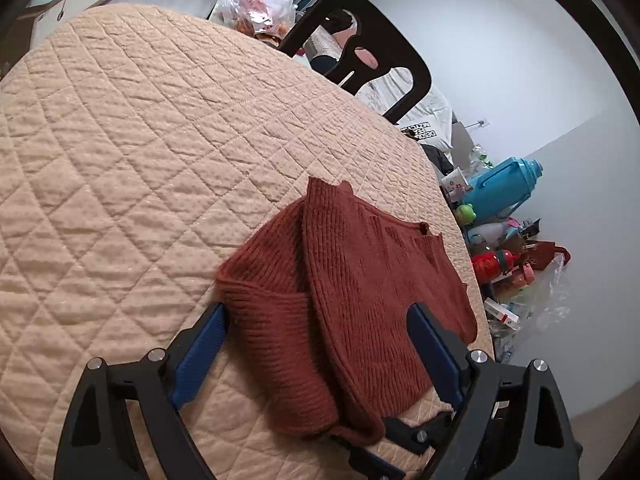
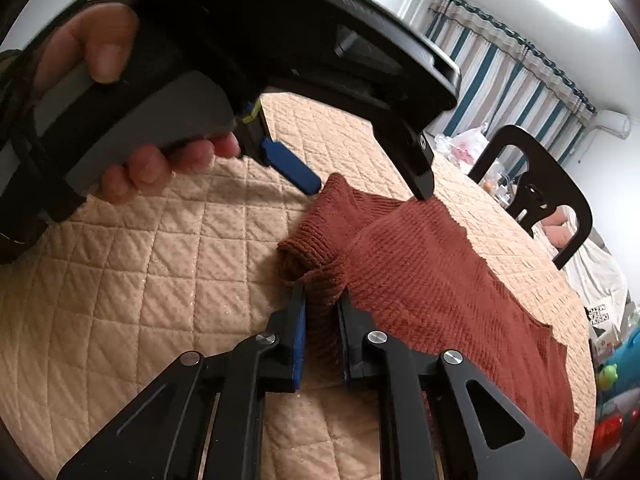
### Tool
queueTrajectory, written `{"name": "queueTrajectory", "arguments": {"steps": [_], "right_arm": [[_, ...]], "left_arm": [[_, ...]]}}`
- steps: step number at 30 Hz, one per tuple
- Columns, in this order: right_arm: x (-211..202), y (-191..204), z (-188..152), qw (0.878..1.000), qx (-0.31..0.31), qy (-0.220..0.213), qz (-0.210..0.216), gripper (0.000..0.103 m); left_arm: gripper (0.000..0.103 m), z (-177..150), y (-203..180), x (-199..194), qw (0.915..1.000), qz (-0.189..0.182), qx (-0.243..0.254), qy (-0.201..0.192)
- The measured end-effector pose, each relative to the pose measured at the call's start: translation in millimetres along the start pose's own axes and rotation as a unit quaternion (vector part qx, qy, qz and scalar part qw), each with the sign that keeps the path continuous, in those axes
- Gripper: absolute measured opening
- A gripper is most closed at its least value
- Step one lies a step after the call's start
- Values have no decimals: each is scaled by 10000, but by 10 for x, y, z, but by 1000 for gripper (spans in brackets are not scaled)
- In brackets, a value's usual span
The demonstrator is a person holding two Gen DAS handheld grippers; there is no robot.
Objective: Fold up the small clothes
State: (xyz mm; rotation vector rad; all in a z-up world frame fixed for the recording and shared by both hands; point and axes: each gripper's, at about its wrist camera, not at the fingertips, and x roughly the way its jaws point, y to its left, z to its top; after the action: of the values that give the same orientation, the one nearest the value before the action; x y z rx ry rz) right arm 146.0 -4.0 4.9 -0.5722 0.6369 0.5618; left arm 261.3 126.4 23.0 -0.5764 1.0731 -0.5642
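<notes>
While the left gripper is seen from its own wrist camera, its jaws stand spread wide, one blue finger at about seven o'clock and the other at about five o'clock. Between them lies the rust-red knitted sweater, spread on the quilted beige table cover toward four o'clock of the frame; the fingers are not pressed on it — the left one rests just beside the folded-in sleeve, the right one lies over the knit. One sleeve is laid across the body, and the hem droops toward the camera. At one o'clock a black chair back is seen at the table's far edge, with a plastic bag at twelve o'clock and a blue thermos jug among clutter at three o'clock.

From the right wrist view, the right gripper is shown at six o'clock with its jaws drawn close together on a bunched fold of the sweater near the ribbed cuff; knit fabric is pinched between the pads. The garment stretches away toward four o'clock across the table cover. At eleven o'clock the left gripper is held by a hand, its tips parted — one beside the sleeve's far end, one touching the knit. The chair stands at two o'clock.
</notes>
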Motion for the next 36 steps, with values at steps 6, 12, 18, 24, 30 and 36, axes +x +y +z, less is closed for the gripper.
{"name": "queueTrajectory", "arguments": {"steps": [6,12,18,24,30,36], "right_arm": [[-66,-30,-16,9998,102,-151,35,11],[-105,-32,-23,9996,146,-234,45,11],[-79,-98,-44,9994,183,-286,82,11],[-67,-116,-43,9992,223,-297,114,11],[-79,-154,-41,9989,280,-363,102,11],[-172,-251,-52,9974,497,-503,144,11]], "left_arm": [[92,78,-57,130,9999,-33,-4,142],[78,164,-55,195,9997,-35,-66,212],[62,199,-88,305,9993,120,7,356],[25,210,-109,353,9977,567,72,364],[19,200,-126,324,9978,582,-46,315],[19,219,-232,215,9991,380,-126,152]]}}
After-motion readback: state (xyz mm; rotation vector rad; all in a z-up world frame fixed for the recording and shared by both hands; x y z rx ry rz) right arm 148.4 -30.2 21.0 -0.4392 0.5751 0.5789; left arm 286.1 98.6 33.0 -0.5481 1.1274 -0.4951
